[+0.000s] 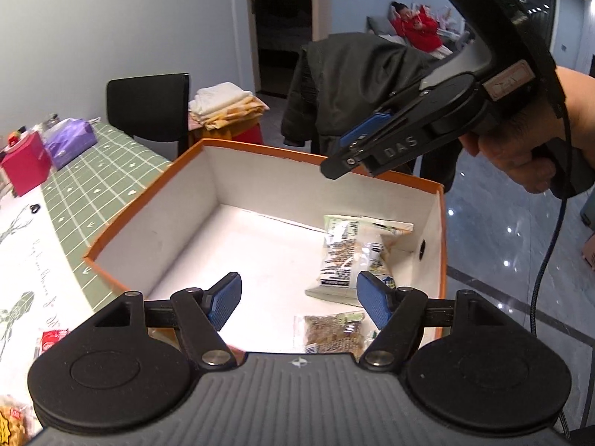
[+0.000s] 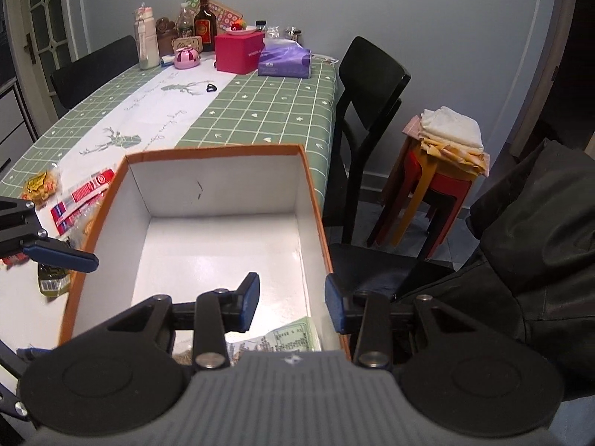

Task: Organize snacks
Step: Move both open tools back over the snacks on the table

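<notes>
An orange-rimmed white box stands at the table's edge. Inside lie two green-and-white snack packets and a clear packet of brown snacks; one green packet shows in the right wrist view. My left gripper is open and empty over the box's near side. My right gripper is open and empty above the box's right wall; it also shows in the left wrist view. More snack packets lie on the table left of the box: yellow, red-and-white, dark green.
The green checked tablecloth carries a red box, a purple tissue pack, bottles and a pink pot at the far end. A black chair and a stool with folded cloths stand right of the table. A dark jacket hangs nearby.
</notes>
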Available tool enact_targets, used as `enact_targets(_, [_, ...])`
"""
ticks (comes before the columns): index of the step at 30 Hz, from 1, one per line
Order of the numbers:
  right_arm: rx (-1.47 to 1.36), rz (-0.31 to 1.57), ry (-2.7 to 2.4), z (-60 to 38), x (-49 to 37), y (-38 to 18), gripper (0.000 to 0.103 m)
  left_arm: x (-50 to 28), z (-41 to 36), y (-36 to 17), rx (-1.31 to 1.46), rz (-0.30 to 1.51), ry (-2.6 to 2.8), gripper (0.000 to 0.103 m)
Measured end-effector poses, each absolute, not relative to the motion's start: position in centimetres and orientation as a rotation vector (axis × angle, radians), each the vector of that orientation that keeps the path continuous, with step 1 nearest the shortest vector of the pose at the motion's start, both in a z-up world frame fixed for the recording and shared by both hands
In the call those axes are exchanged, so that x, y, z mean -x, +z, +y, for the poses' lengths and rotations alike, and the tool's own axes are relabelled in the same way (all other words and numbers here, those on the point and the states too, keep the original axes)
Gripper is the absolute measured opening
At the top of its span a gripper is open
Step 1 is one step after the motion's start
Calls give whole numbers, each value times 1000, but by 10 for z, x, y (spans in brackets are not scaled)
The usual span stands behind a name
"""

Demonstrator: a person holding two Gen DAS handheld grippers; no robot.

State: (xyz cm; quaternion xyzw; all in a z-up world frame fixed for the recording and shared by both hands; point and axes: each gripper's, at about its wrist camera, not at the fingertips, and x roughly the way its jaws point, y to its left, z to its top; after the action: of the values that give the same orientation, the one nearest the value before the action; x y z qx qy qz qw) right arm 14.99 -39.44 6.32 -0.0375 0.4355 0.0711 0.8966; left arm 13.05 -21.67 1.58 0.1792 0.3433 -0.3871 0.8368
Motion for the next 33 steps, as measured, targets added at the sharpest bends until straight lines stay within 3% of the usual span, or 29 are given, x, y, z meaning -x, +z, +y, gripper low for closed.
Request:
enact_targets(22, [68, 848, 353, -266, -168, 74, 40, -139, -60, 12, -178, 737, -511, 88])
enact_targets(33, [-50, 857, 386, -203, -161, 40, 61, -123, 29, -13, -69, 763, -307, 88])
